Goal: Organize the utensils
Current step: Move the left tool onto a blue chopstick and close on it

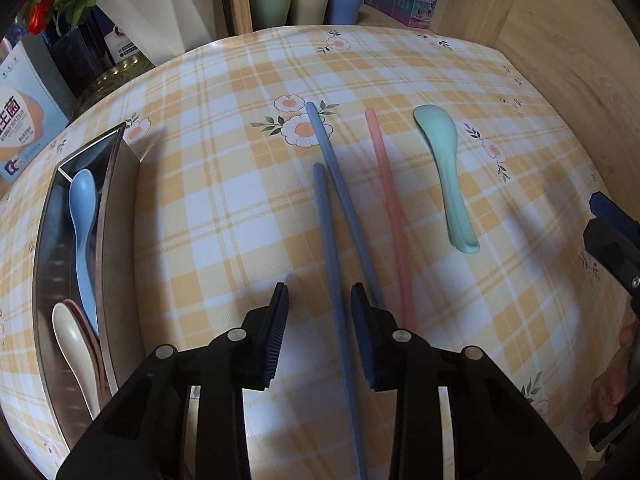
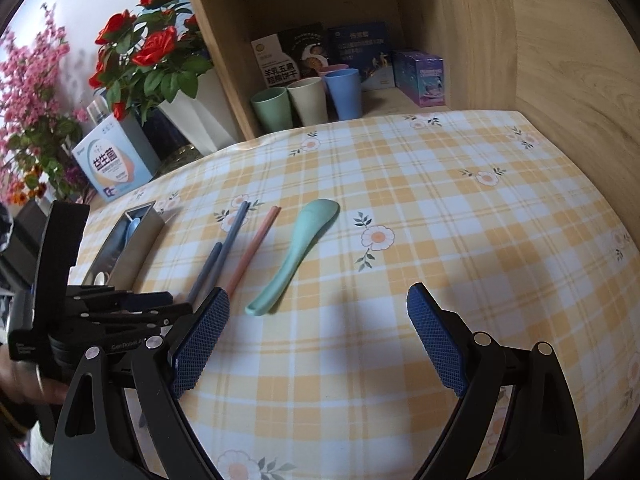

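Left claw (image 1: 319,304) sits half-closed astride a blue chopstick (image 1: 334,280), pads not yet touching; its long axis runs straight away from you between them. Right claw (image 2: 318,322) gapes empty, green spoon (image 2: 296,256) just ahead, left of centre.

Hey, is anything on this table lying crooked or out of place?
Yes. The two blue chopsticks aren't paired neatly: one sits further back and they converge at an angle. The pink chopsticks and green spoon still lie outside the metal tray.
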A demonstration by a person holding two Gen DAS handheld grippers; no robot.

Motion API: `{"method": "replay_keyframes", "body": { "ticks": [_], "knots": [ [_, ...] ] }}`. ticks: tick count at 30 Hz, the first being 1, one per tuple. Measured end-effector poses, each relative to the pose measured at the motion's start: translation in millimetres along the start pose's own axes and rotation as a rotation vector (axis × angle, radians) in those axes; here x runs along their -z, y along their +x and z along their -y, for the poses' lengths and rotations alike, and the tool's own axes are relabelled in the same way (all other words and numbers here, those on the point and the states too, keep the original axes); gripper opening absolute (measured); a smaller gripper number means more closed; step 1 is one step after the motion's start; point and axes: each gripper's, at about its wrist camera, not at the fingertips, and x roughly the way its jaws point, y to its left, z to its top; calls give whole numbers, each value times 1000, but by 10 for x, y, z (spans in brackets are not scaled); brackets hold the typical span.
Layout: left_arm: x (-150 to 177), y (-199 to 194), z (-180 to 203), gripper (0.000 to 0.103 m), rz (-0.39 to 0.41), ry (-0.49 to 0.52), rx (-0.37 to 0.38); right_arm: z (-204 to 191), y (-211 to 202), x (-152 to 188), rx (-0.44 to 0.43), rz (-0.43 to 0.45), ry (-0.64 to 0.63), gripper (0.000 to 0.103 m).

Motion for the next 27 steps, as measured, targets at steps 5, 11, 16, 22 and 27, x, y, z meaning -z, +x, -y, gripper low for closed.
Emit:
{"method": "replay_keyframes", "body": {
  "ticks": [5, 11, 16, 22, 27],
  "knots": [
    [36, -8, 57, 31, 8, 24, -21, 32, 29, 9, 1, -2, 12, 87],
    [165, -56, 124, 25, 33, 7, -42, 46, 56, 63, -4, -10, 25, 87],
    [225, -86, 189, 12, 38, 14, -49, 22, 73, 122, 9, -2, 13, 87],
    [269, -104, 208, 9, 41, 11, -44, 24, 80, 168, 35, 11, 11, 87],
    [293, -114, 206, 7, 44, 2, -40, -12, 119, 195, 36, -1, -8, 87]
  ]
}}
